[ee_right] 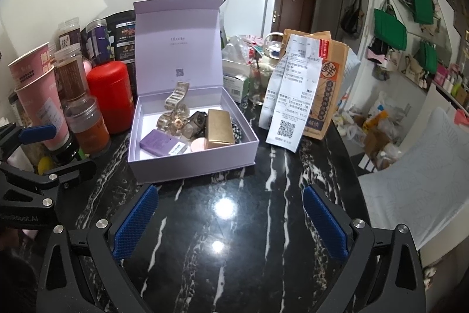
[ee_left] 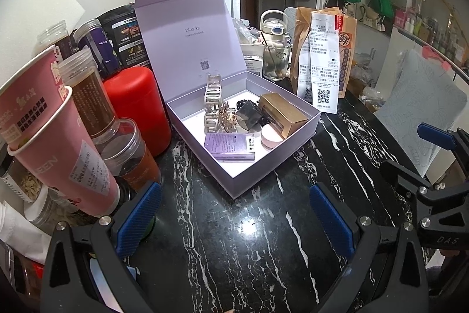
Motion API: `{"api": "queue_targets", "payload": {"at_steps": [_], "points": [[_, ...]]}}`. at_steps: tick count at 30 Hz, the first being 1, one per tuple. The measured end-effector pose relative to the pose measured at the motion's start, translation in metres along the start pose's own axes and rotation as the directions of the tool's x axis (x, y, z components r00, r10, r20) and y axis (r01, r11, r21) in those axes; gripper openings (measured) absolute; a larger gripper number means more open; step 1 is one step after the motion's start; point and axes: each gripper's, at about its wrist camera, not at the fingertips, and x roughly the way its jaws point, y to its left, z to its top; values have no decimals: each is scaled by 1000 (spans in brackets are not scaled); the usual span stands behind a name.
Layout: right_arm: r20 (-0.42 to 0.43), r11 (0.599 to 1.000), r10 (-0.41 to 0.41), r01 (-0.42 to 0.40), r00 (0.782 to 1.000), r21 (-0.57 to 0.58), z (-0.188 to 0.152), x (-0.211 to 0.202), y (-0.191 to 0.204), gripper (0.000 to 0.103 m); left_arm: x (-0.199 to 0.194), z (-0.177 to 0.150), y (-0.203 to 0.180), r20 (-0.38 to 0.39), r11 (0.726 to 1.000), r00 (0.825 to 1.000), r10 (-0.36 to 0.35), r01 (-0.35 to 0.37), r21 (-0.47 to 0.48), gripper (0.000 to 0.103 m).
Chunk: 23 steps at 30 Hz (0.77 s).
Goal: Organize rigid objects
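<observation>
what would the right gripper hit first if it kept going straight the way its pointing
Most likely the near front wall of the open lilac gift box. The right gripper, jaws open and empty, faces it across bare black marble tabletop. Depth is hard to judge; aimed low, it could touch the table first.

Black tongs, blue ribbed pads

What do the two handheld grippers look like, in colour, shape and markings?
Both grippers, the left gripper and the right gripper, have black angular frames with silver screws. Their fingers carry blue pads with a fine grid texture. White lettering "DAS" marks the right one's body as seen from the left wrist view. No cables or sleeves show.
</observation>
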Motion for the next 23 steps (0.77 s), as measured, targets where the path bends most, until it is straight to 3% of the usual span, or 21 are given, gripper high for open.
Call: {"api": "queue_targets", "payload": {"at_steps": [17,23], "points": [[-17,1000,-3,4,1000,6,-1,6,-1,101,4,-1,-3,-1,1000,1000,17,-17,11,103],[-29,1000,-1,1,1000,15,-3,10,-4,101,8,-4,-2,-19,1000,1000,-7,7,0,103]]}}
